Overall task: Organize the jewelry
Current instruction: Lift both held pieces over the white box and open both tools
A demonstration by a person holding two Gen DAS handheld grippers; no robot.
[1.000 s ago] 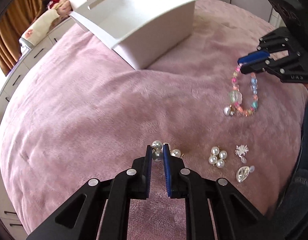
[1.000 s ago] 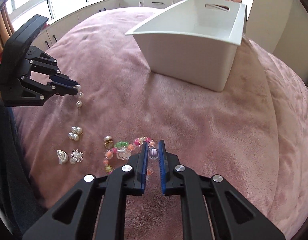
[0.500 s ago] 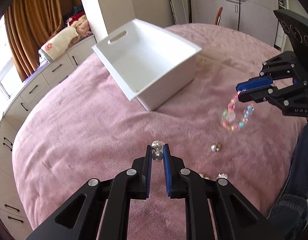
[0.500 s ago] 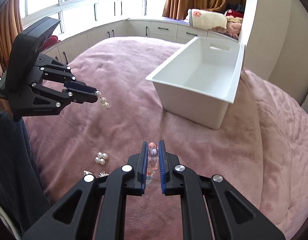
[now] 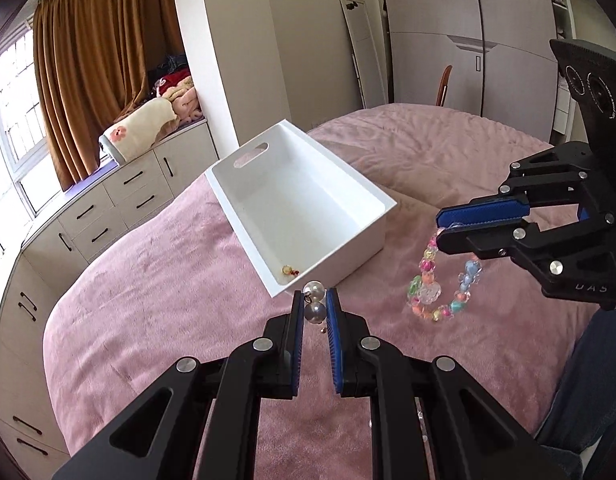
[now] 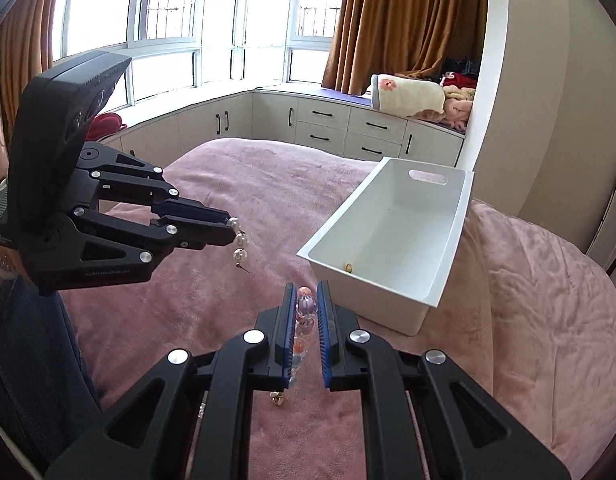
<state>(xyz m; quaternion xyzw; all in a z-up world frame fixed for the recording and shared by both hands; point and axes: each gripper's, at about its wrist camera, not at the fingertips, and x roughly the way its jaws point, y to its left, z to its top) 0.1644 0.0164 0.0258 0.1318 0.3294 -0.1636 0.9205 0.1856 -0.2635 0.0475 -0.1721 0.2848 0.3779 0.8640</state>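
Note:
My left gripper (image 5: pixel 313 308) is shut on a pearl earring (image 5: pixel 314 311) and holds it in the air just short of the white bin (image 5: pixel 372 196). It shows in the right wrist view too (image 6: pixel 230 229), with the pearls (image 6: pixel 241 247) hanging from its tips. My right gripper (image 6: pixel 307 304) is shut on a colourful bead bracelet (image 6: pixel 306 305), which dangles above the pink blanket (image 5: pixel 156 280) right of the bin in the left wrist view (image 5: pixel 440 280). A small gold piece (image 5: pixel 288 270) lies inside the bin.
A small jewelry piece (image 6: pixel 279 398) lies on the blanket under my right gripper. White drawers (image 6: pixel 328 128) and a window seat with folded blankets (image 6: pixel 408 92) stand beyond the bed. A person's leg in jeans (image 5: pixel 584 380) is at the right edge.
Both grippers have lifted off the blanket with their jewelry and moved toward the white bin. The pieces left on the blanket have dropped out of the left wrist view.

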